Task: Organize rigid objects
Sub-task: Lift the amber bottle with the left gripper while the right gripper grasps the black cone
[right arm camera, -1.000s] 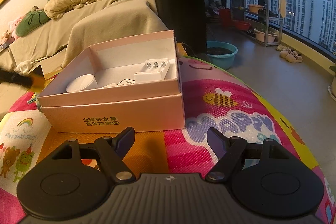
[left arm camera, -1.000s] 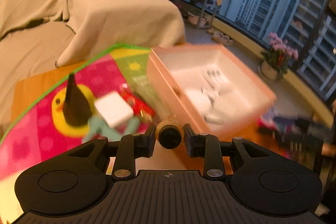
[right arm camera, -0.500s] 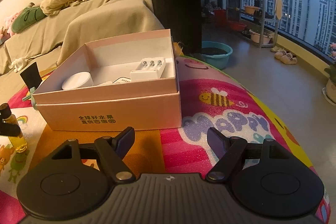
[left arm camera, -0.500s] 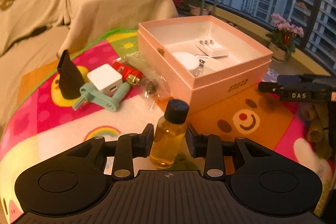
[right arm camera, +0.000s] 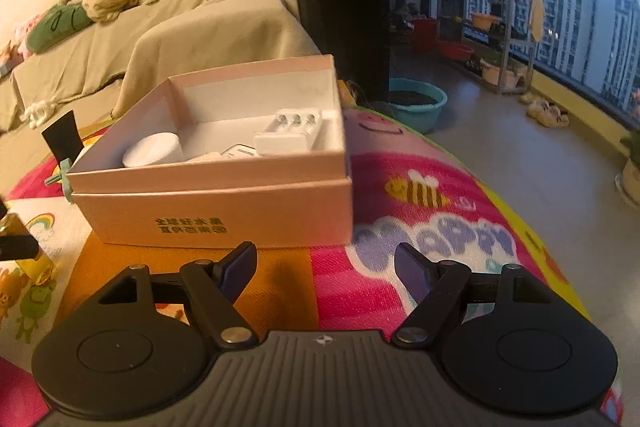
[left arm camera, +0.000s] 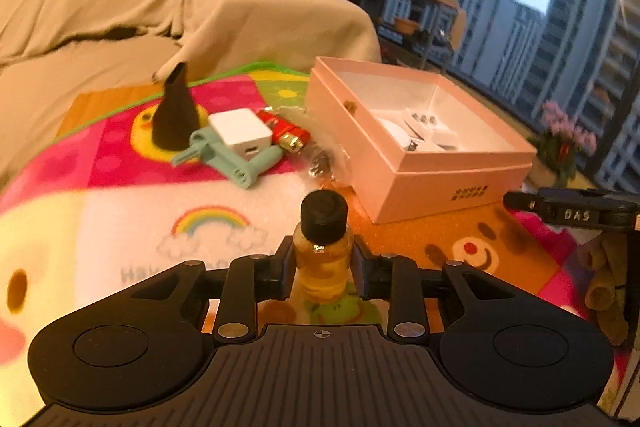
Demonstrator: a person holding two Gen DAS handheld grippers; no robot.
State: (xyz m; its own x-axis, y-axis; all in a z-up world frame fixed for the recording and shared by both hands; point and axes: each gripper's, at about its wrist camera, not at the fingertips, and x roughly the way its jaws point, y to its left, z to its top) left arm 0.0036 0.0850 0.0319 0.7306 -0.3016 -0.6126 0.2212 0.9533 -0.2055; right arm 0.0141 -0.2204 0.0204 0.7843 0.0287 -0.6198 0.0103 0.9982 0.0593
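My left gripper (left arm camera: 322,263) is shut on a small bottle of yellow liquid (left arm camera: 323,255) with a black cap, held upright just above the colourful mat. The bottle also shows at the left edge of the right wrist view (right arm camera: 16,235). An open pink box (left arm camera: 420,171) holding several white items stands ahead to the right; it also shows in the right wrist view (right arm camera: 224,203). A black cone (left arm camera: 174,111), a white charger (left arm camera: 240,131), a teal tool (left arm camera: 232,163) and a red lighter (left arm camera: 284,133) lie left of the box. My right gripper (right arm camera: 325,267) is open and empty in front of the box.
The colourful play mat (right arm camera: 420,227) covers the low table. A beige covered sofa (left arm camera: 120,7) stands behind. A teal basin (right arm camera: 416,99) sits on the floor beyond the table. A potted plant (left arm camera: 568,135) stands by the window.
My left gripper has pulled back and swung upright with the bottle, then shifted slightly left of the box. The right gripper has moved a little closer to the box, still open.
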